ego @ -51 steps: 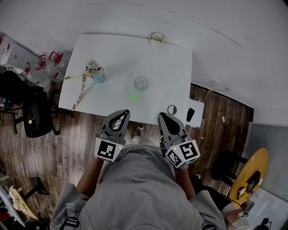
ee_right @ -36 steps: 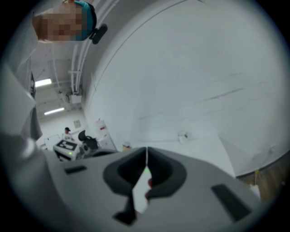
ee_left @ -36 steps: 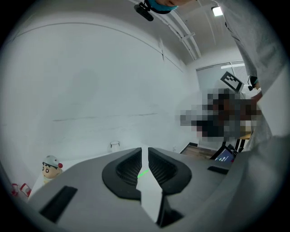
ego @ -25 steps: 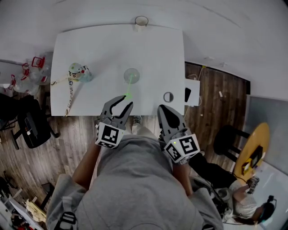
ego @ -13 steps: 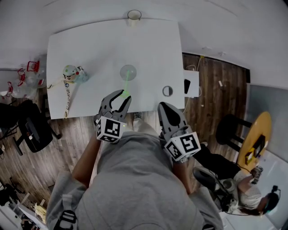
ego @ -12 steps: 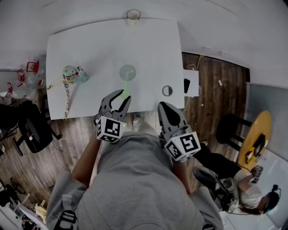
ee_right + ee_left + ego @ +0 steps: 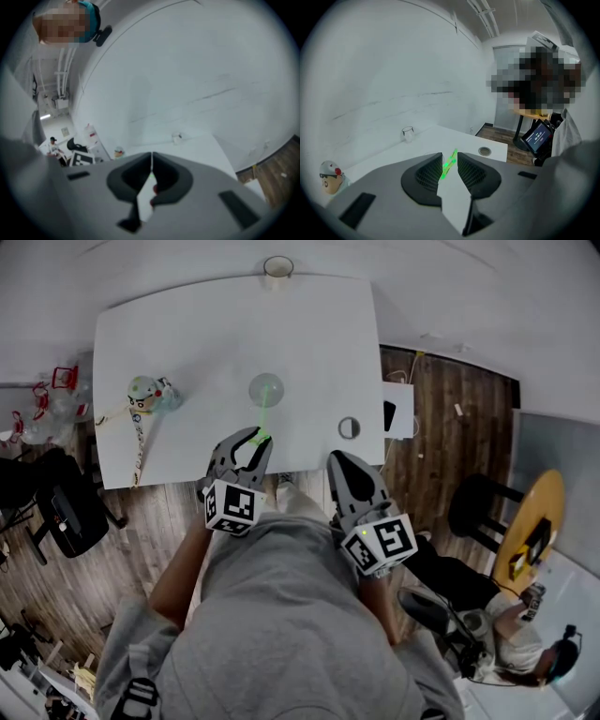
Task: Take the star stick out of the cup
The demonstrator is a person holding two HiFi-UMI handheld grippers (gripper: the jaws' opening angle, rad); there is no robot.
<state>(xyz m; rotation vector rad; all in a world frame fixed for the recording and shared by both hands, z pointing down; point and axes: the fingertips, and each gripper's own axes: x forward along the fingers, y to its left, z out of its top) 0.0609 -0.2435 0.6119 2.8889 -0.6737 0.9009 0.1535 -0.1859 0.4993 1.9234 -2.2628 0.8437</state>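
White rectangular table (image 7: 187, 352) over dark wooden floor (image 7: 441, 427) fills what lies below me. Near the table's middle stands the clear round cup (image 7: 266, 390). The thin bright green star stick (image 7: 262, 416) leans out of the cup towards me, with its far end in the cup and its near end on my side of it.

My left claw (image 7: 249, 439) is just on the near side of the cup, pointing at it. Its jaws have just been closing and now stand narrowly apart. The green stick runs slantwise through the gap between the ribbed pads (image 7: 430, 174), and I can't see them pinching it.

My right claw (image 7: 337, 461) hangs to the right of the cup and nearer to me, at the table's near edge. Its jaws are pressed together tip to tip with nothing between them.

A small grey ring (image 7: 349, 427) lies to the right of the cup. A small round-headed doll (image 7: 143, 390) sits well to its left. A little glass jar (image 7: 276, 266) stands beyond the cup at the far edge.
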